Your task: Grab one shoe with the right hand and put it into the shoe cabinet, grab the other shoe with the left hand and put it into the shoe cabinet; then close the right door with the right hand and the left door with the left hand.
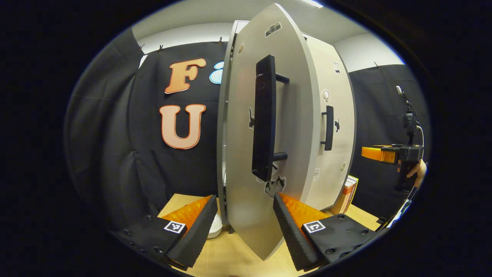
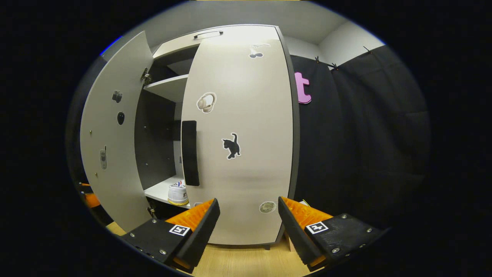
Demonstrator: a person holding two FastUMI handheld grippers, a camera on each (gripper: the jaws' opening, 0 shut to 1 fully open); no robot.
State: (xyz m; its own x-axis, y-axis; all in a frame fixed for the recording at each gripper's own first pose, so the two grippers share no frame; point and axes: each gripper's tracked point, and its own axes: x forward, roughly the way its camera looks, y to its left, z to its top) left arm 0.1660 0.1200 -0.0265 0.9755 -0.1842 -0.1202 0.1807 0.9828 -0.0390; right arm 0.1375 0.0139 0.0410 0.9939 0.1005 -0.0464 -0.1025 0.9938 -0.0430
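Right door point(image 2: 238, 154) of the cabinet point(image 2: 215, 36) is flat, matte and pretty much closed, left door point(image 1: 265, 146) ajar beside it with a chunky bar handle point(image 1: 264, 119). Shoe point(image 2: 178, 193) sits on the bottom shelf inside. Both grippers, left point(image 1: 242, 227) and right point(image 2: 248, 227), gape wide, grasping nothing

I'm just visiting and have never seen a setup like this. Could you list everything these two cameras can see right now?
Tall pale grey shoe cabinet: one, standing on the floor.
Grey cabinet doors with black bar handles: two; left door ajar, right door closed.
White sneaker: one, on the cabinet's lower shelf.
Small stickers: several, including a black cat sticker on the right door.
Light wooden floor: under the cabinet.
Orange and white box: one, beside the cabinet.
Left gripper: open, its fingers either side of the left door's edge.
Right gripper: open, facing the right door.
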